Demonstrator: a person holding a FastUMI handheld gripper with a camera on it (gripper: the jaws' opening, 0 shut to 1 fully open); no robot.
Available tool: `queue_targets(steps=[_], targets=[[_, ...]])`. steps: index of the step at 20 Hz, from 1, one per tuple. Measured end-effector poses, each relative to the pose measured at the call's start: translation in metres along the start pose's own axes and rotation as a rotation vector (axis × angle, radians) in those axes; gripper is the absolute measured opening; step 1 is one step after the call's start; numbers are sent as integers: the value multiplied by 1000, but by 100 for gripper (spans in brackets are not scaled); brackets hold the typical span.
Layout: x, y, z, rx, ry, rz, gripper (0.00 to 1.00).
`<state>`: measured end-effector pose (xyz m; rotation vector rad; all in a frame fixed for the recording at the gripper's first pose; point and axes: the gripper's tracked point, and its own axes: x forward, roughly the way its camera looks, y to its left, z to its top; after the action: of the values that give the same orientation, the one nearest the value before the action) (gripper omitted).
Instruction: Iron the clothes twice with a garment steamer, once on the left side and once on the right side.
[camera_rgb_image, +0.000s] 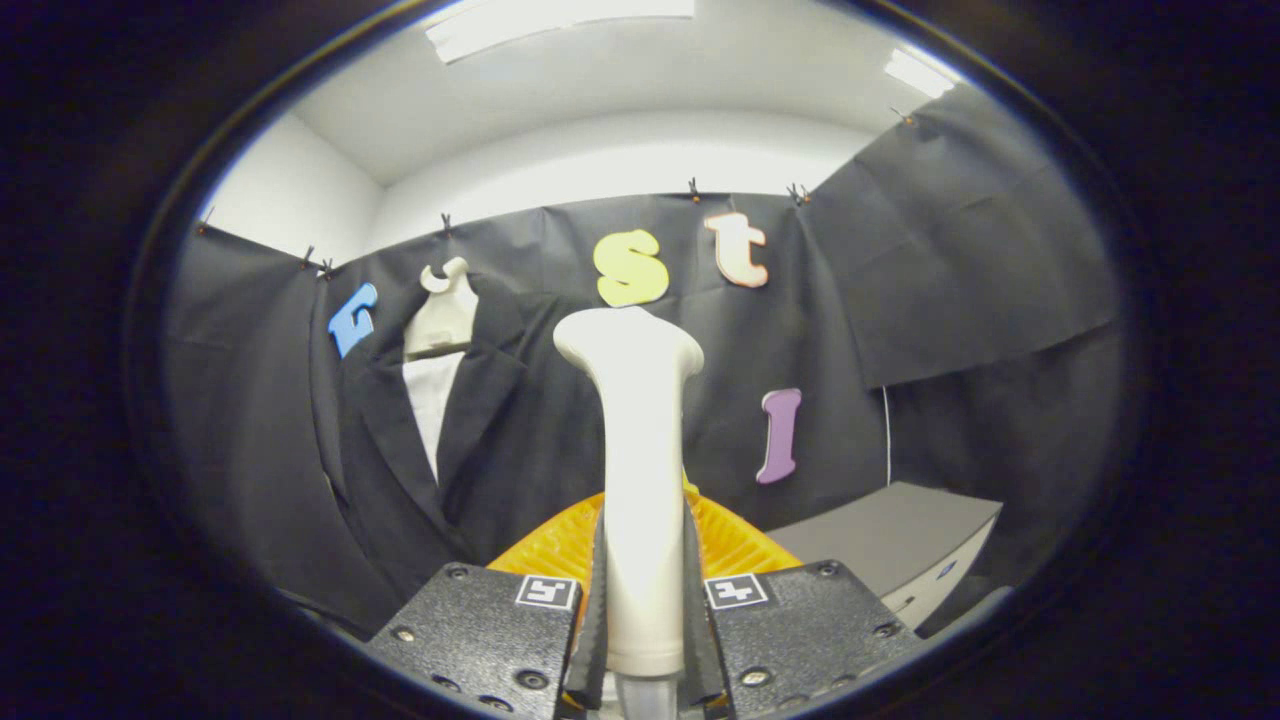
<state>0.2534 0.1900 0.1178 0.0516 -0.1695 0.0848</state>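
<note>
A white garment steamer (640, 470) stands upright between my two fingers, its handle pressed by both pads and its head rising ahead of them. My gripper (643, 600) is shut on it. A black suit jacket (440, 450) with a white shirt front hangs on a cream hanger (443, 300) against the booth wall, beyond the fingers and to the left of the steamer's head. The steamer is apart from the jacket.
An orange ribbed basket (730, 540) lies just beyond the fingers, behind the steamer's handle. A grey box (890, 540) stands to the right of it, with a thin white cord (887, 430) hanging down the wall above it.
</note>
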Motion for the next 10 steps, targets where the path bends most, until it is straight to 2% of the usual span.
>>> queue_targets(steps=[6, 10], targets=[[36, 48, 21, -25, -124, 34, 33], [52, 75, 34, -90, -206, 44, 33]])
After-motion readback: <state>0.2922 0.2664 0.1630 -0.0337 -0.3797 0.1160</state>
